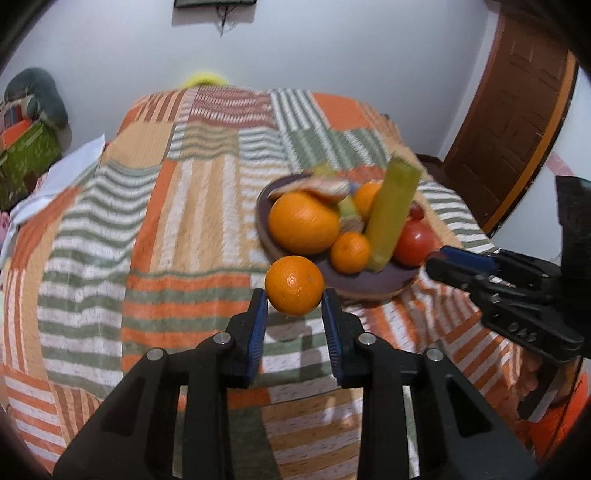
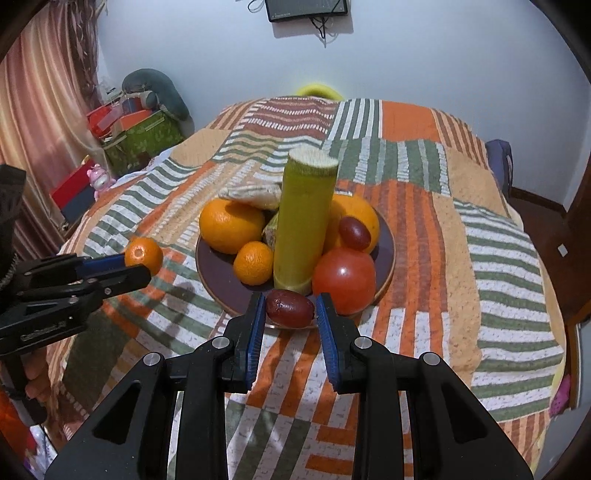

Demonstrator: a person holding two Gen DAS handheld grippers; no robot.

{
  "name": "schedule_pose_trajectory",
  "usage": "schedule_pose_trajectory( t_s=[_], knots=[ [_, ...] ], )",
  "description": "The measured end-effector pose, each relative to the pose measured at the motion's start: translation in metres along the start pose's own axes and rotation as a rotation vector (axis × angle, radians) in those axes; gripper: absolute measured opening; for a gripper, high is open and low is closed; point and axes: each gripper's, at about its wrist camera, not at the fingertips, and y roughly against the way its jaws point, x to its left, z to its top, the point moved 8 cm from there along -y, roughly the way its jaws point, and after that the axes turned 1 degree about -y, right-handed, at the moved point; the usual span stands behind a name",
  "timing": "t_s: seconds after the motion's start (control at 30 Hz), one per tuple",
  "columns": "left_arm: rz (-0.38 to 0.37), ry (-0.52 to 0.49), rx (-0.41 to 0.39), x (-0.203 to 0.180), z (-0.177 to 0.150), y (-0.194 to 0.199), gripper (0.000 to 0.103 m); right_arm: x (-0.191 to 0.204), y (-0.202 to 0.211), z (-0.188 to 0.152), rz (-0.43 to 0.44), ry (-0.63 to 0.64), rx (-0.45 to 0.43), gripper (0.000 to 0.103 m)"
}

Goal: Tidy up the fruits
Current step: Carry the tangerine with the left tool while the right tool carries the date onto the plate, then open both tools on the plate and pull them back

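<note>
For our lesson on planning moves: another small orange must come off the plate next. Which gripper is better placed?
Neither is free. The left gripper clamps a small orange; the right gripper clamps a dark red fruit. After unloading, probably left: the plate's small orange lies on its side.

— From my station: a patchwork bedspread [image 2: 424, 229] in orange, green and cream stripes covers the bed. A dark screen [image 2: 306, 9] hangs on the white wall.

— I see a brown door [image 1: 517, 122] at right, pink curtains [image 2: 40, 103] at left, green box [image 2: 147, 142] beside the bed's far-left corner.
</note>
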Motion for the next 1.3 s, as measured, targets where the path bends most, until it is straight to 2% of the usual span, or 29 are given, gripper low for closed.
schedule_pose_trajectory(
  t_s=[0.17,0.5,0.77,0.93,1.1,1.3],
  knots=[
    [-0.017,-0.015,-0.015,-0.01,0.013,-0.004,0.03,0.0,-0.005,0.005,0.001,0.006,-0.006,0.026],
    [-0.067,-0.006,0.057,-0.021,0.014,-0.044,0.03,0.01,-0.025,0.001,0.024,0.034,0.016,0.026],
    [-0.058,-0.013,0.054,-0.021,0.016,-0.047,0.03,0.013,-0.039,-0.006,0.034,0.053,0.055,0.027],
    [-0.045,-0.014,0.044,-0.019,0.014,-0.035,0.03,0.015,-0.034,-0.005,0.035,0.051,0.048,0.043],
    [-0.02,-0.01,-0.009,-0.018,0.019,-0.005,0.03,0.018,-0.015,0.003,0.027,0.057,0.013,0.043],
    [-0.007,-0.013,-0.12,-0.03,0.036,0.057,0.03,0.023,0.047,0.028,0.025,0.049,-0.106,0.043]
  ],
)
